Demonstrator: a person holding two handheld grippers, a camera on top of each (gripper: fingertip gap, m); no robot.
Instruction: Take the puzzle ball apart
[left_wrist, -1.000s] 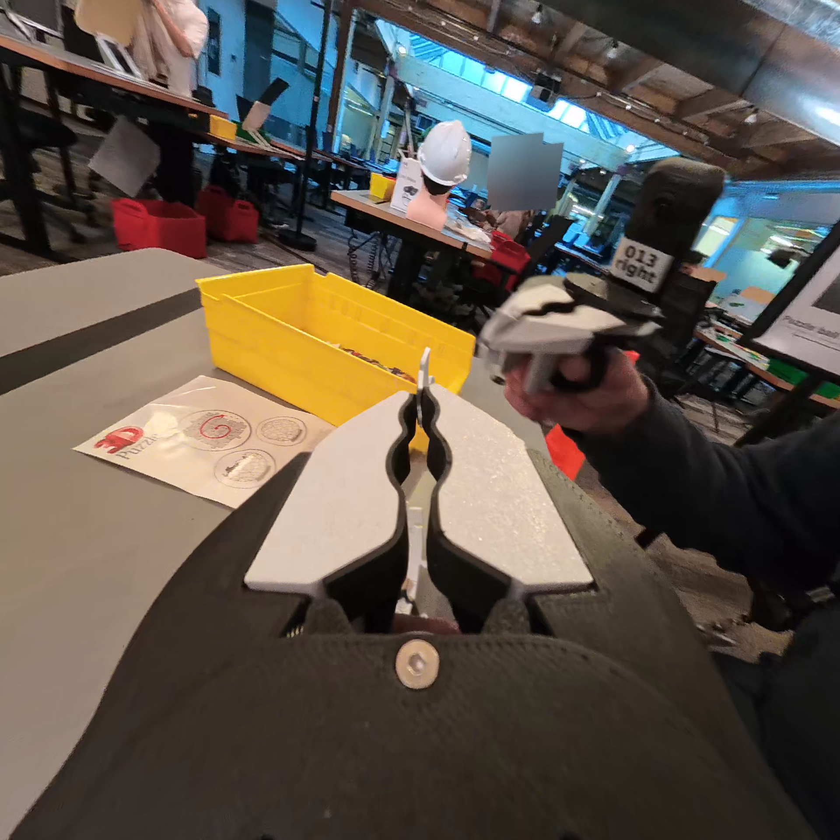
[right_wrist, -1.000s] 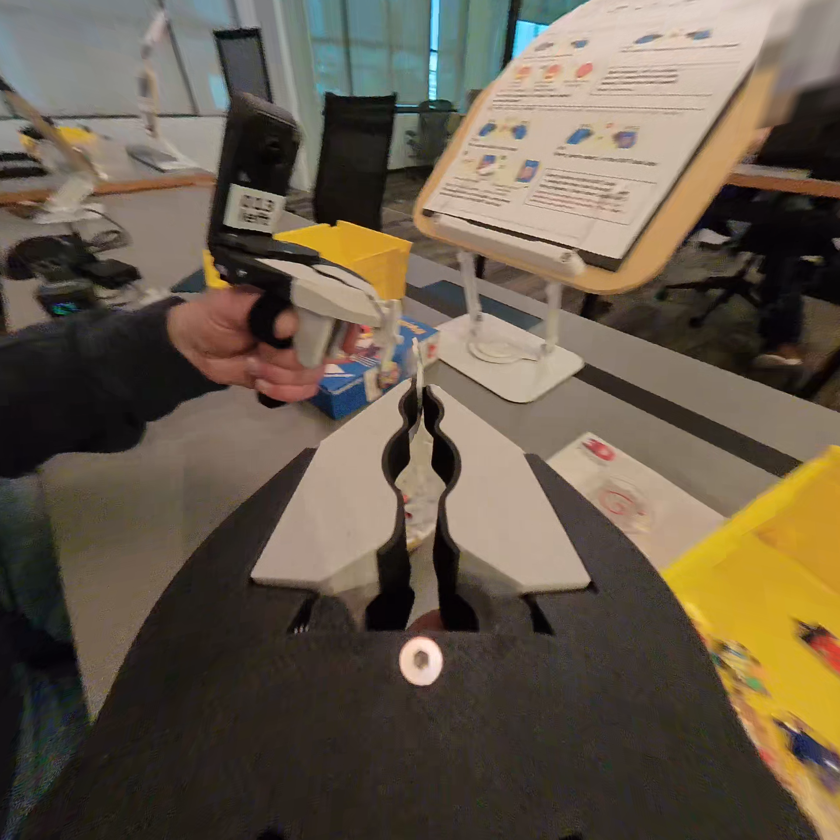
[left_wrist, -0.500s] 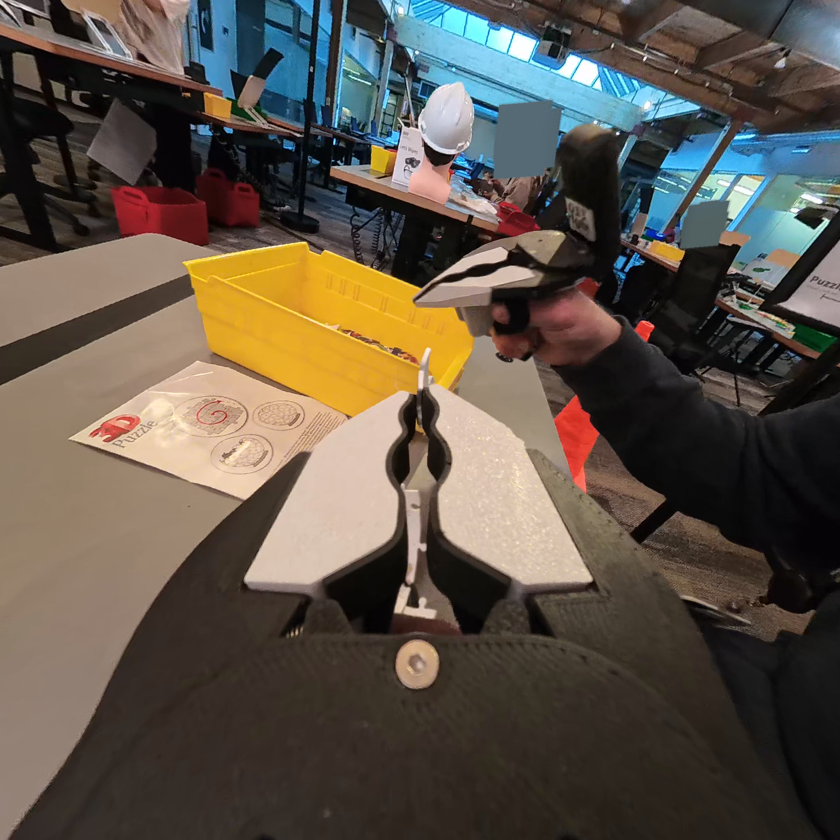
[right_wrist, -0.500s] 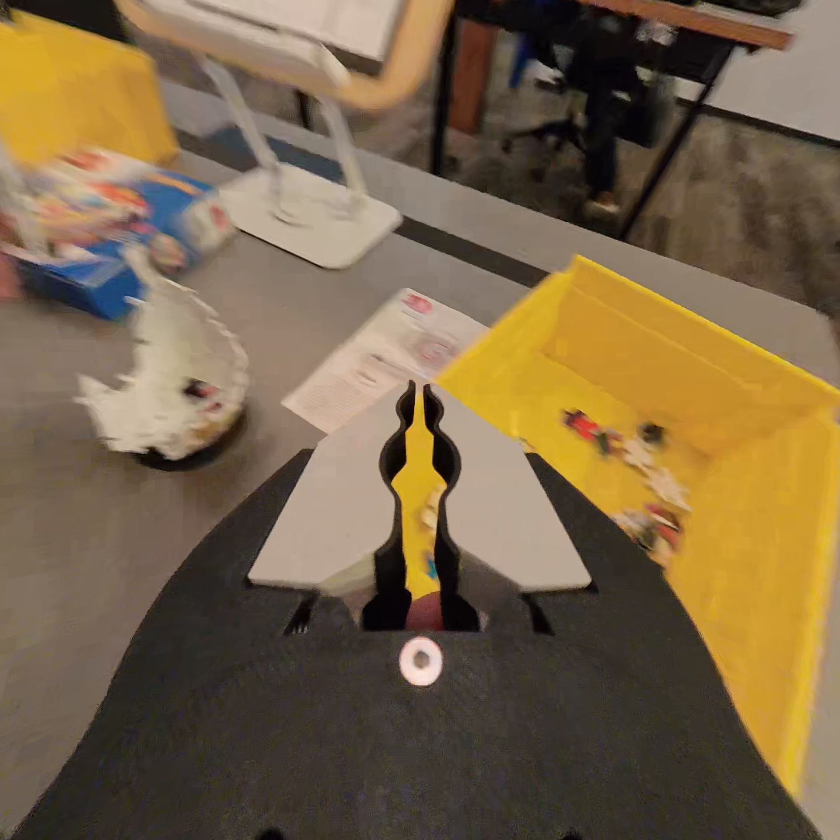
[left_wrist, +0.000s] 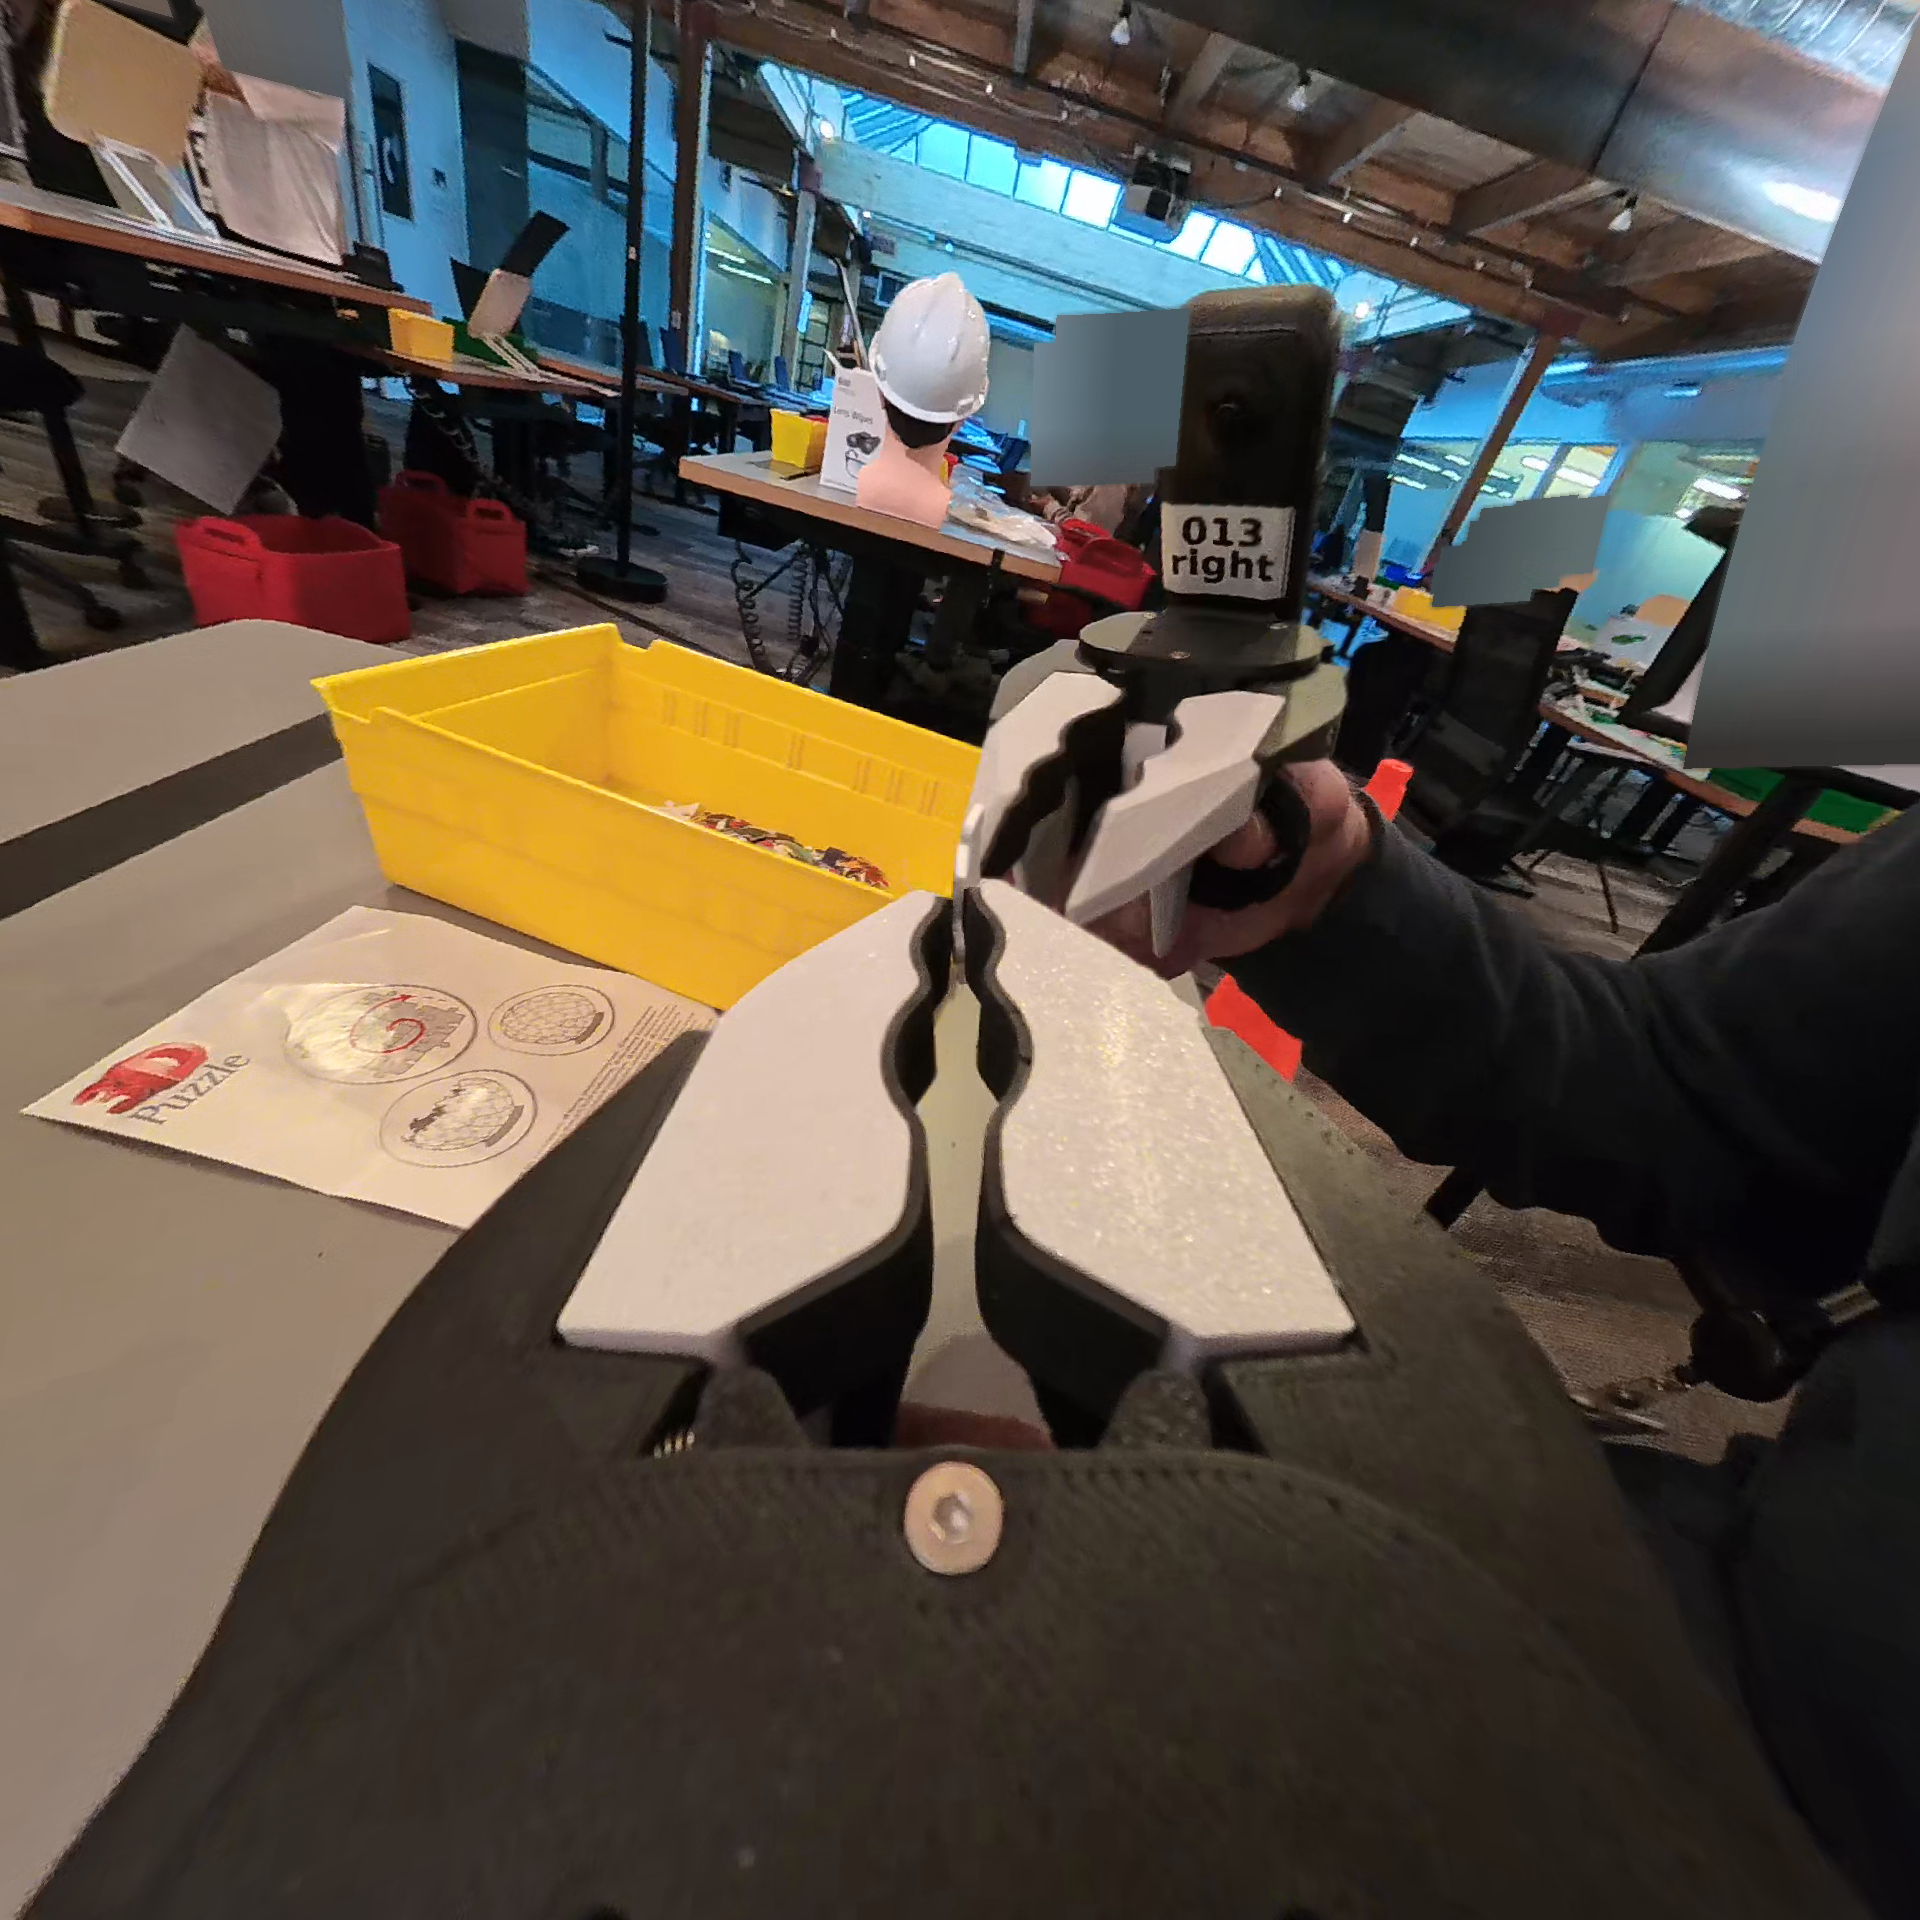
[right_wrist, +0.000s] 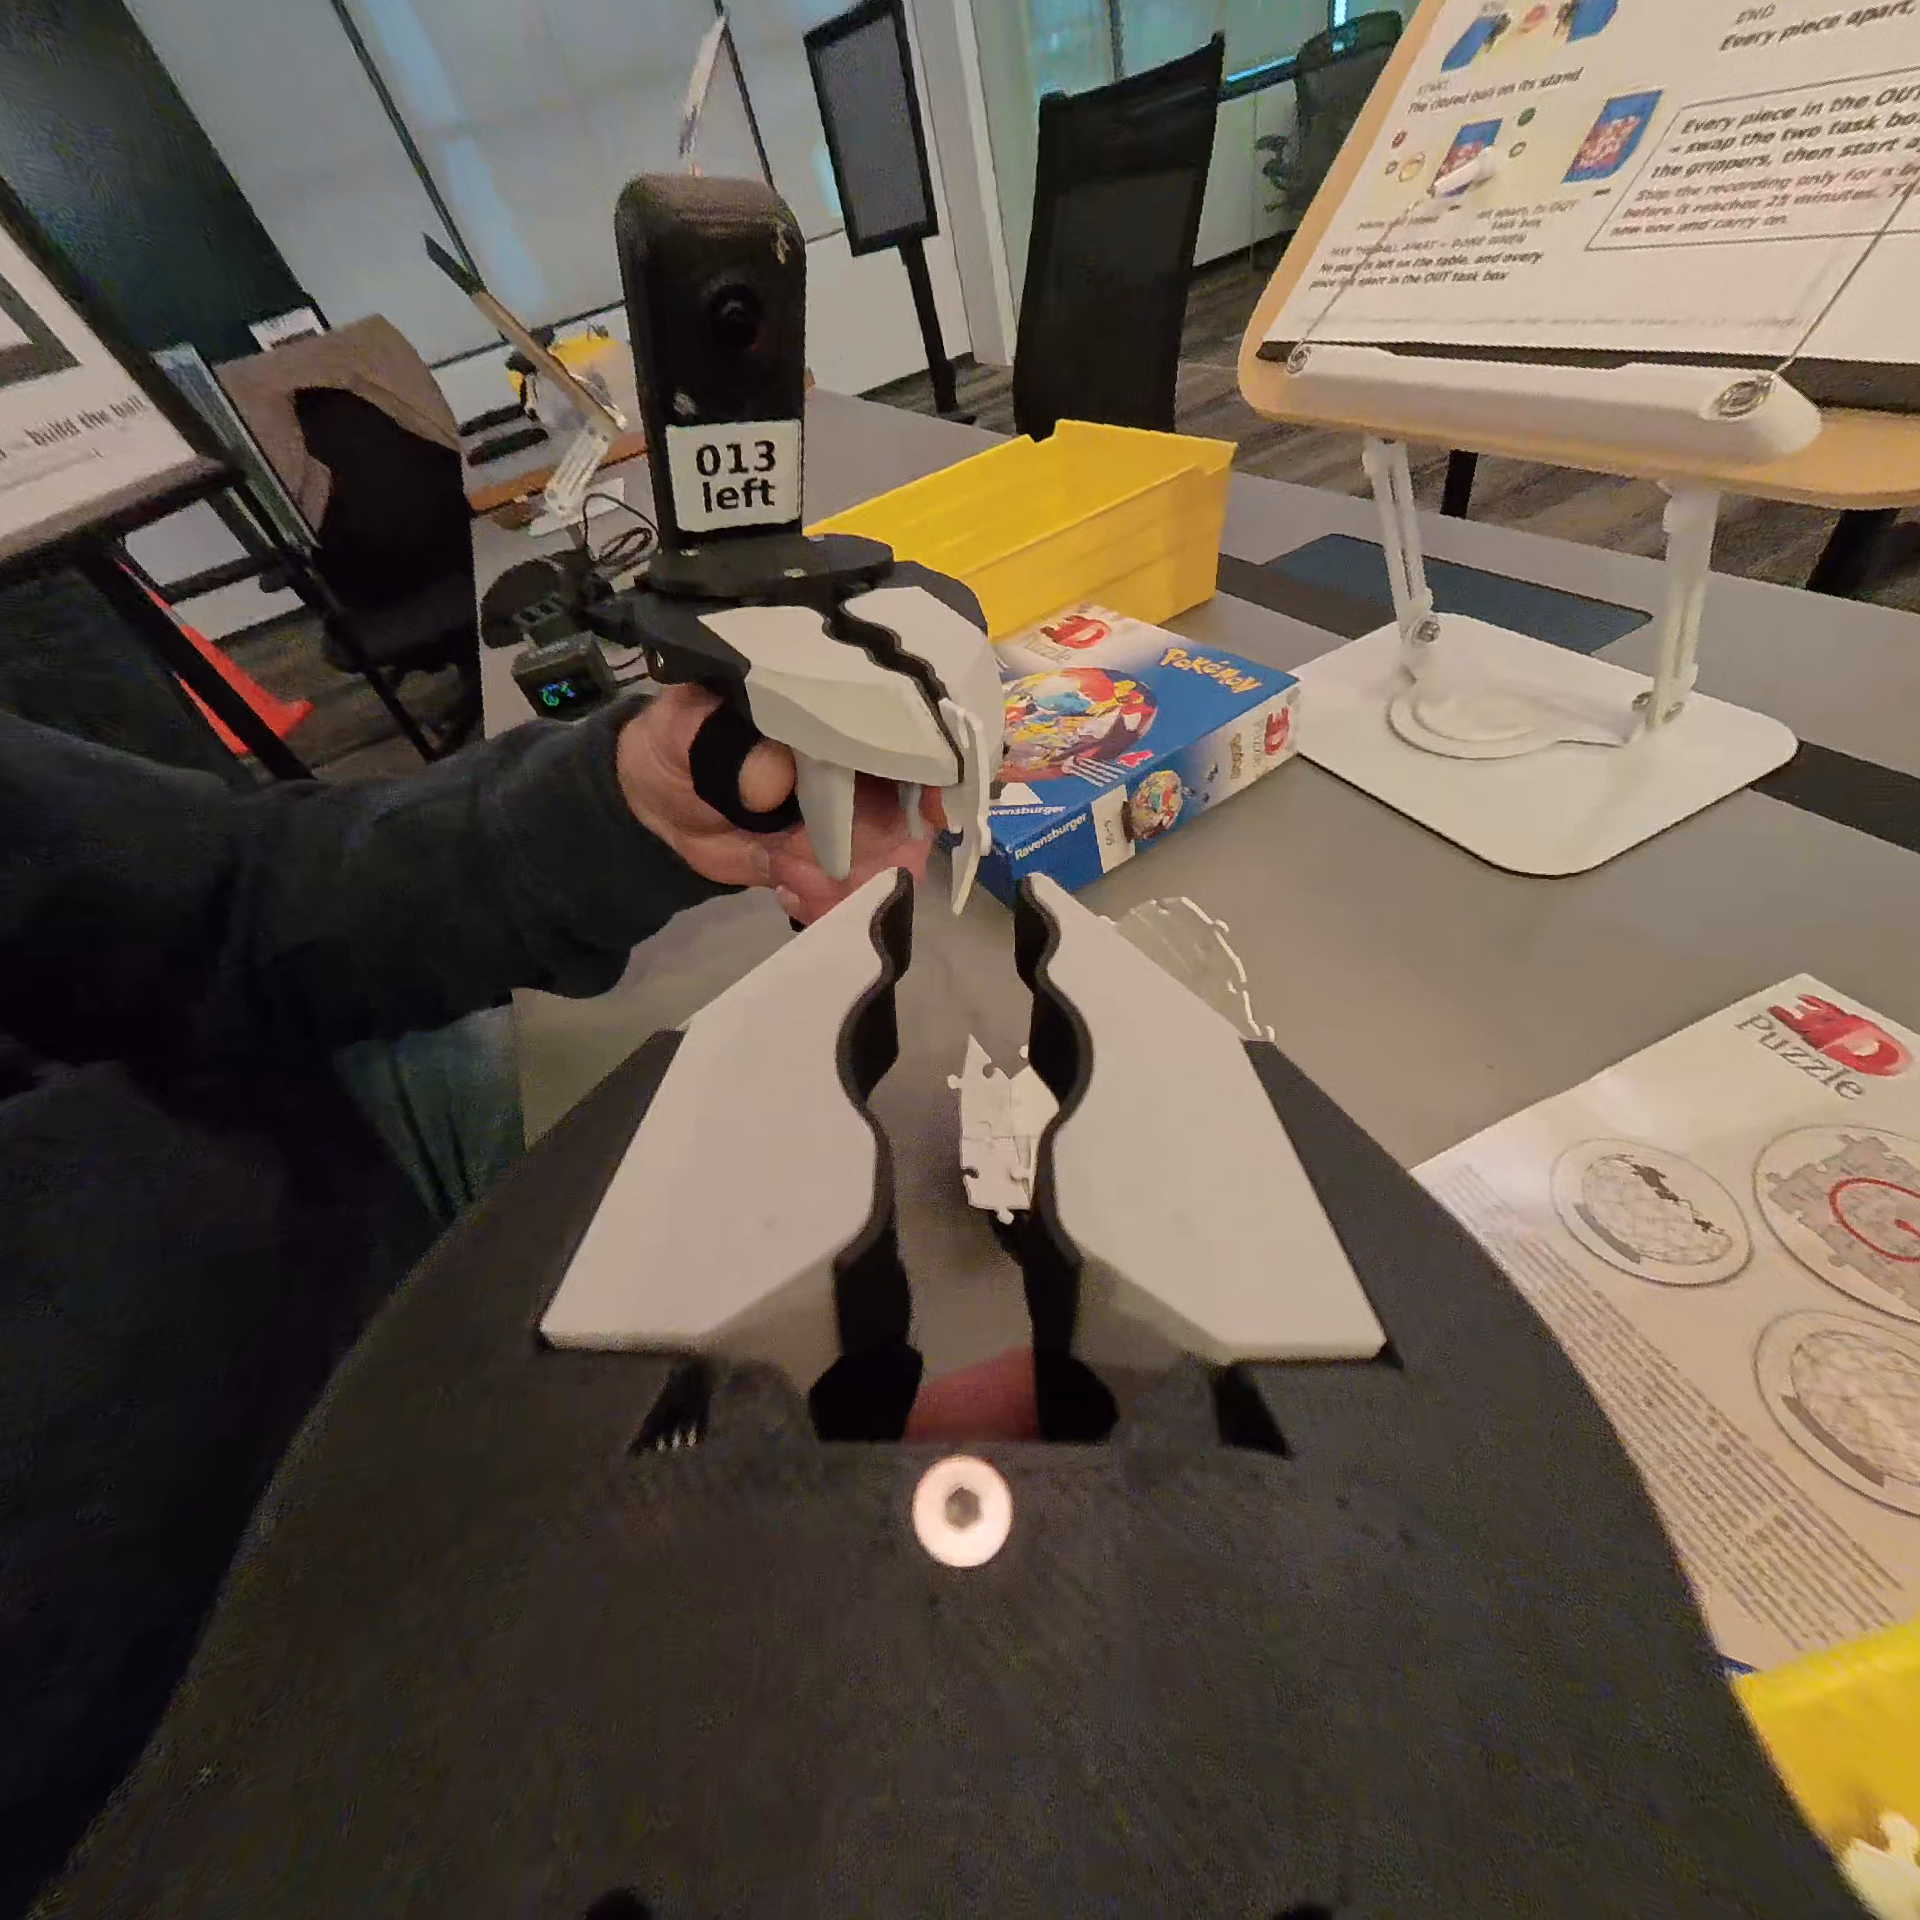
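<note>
White plastic, a thin curved strip of joined jigsaw pieces (right_wrist: 971, 821), is pinched at the very tips of your left hand-held gripper (left_wrist: 958, 914), whose grey fingers are nearly together on it. Your right hand-held gripper (right_wrist: 961, 899) is raised just opposite, its fingers parted by a clear gap and clamped on nothing; the strip's lower end hangs just at its tips. Between those fingers a small white jigsaw fragment (right_wrist: 992, 1132) shows close against one pad; you cannot tell whether it touches it or lies on the grey counter (right_wrist: 1403, 977). What is left of the puzzle ball, a white partial shell (right_wrist: 1184, 951), sits on the counter behind the right hand-held gripper, near the blue cardboard puzzle box (right_wrist: 1132, 748). Loose coloured pieces (left_wrist: 790, 831) lie in the yellow plastic bin (left_wrist: 582, 862), beside a printed paper instruction sheet (left_wrist: 343, 1070).
</note>
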